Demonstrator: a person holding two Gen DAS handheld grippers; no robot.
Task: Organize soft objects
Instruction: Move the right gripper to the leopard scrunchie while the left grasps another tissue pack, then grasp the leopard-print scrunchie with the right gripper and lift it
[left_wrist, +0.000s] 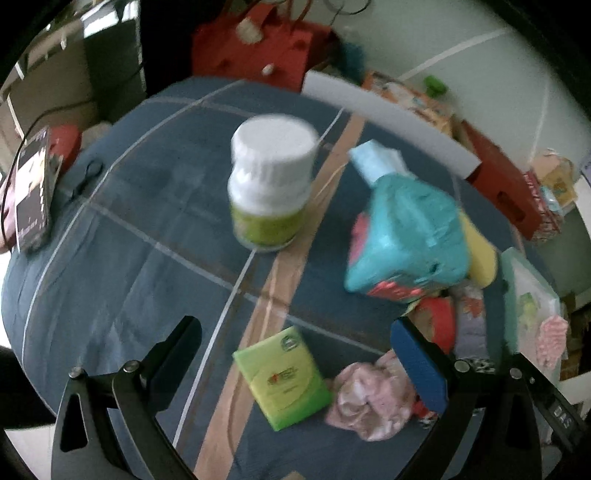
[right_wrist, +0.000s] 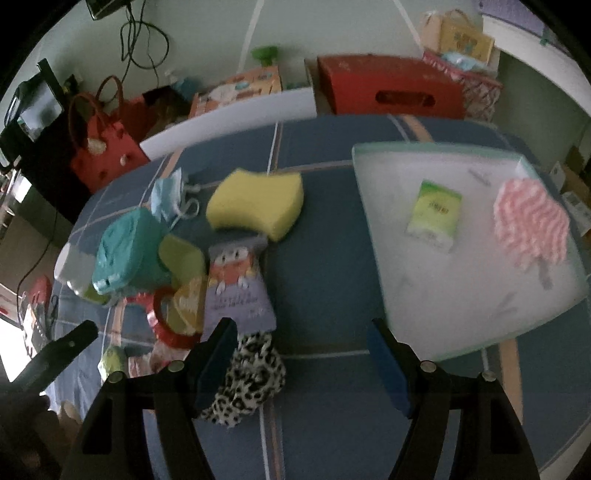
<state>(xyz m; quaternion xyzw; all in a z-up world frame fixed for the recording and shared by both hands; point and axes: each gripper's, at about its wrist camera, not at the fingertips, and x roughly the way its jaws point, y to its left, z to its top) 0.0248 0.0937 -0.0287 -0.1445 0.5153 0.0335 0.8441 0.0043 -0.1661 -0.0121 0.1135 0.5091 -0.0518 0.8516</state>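
In the left wrist view my left gripper (left_wrist: 295, 350) is open and empty above a green tissue pack (left_wrist: 282, 376) and a pink scrunchie (left_wrist: 373, 398) on the blue bedspread. A teal wipes pack (left_wrist: 406, 236) lies beyond. In the right wrist view my right gripper (right_wrist: 301, 354) is open and empty; a leopard-print scrunchie (right_wrist: 247, 380) lies by its left finger. A yellow sponge (right_wrist: 255, 203) sits ahead. A white tray (right_wrist: 388, 192) at right holds a green tissue pack (right_wrist: 434, 214) and a pink striped cloth (right_wrist: 530, 225).
A white-capped bottle (left_wrist: 269, 181) stands mid-bed. A blue face mask (right_wrist: 168, 195), a purple cartoon packet (right_wrist: 238, 284) and a red ring toy (right_wrist: 162, 317) lie left of the sponge. Red boxes (right_wrist: 391, 85) and a red bag (right_wrist: 107, 151) stand past the bed's edge.
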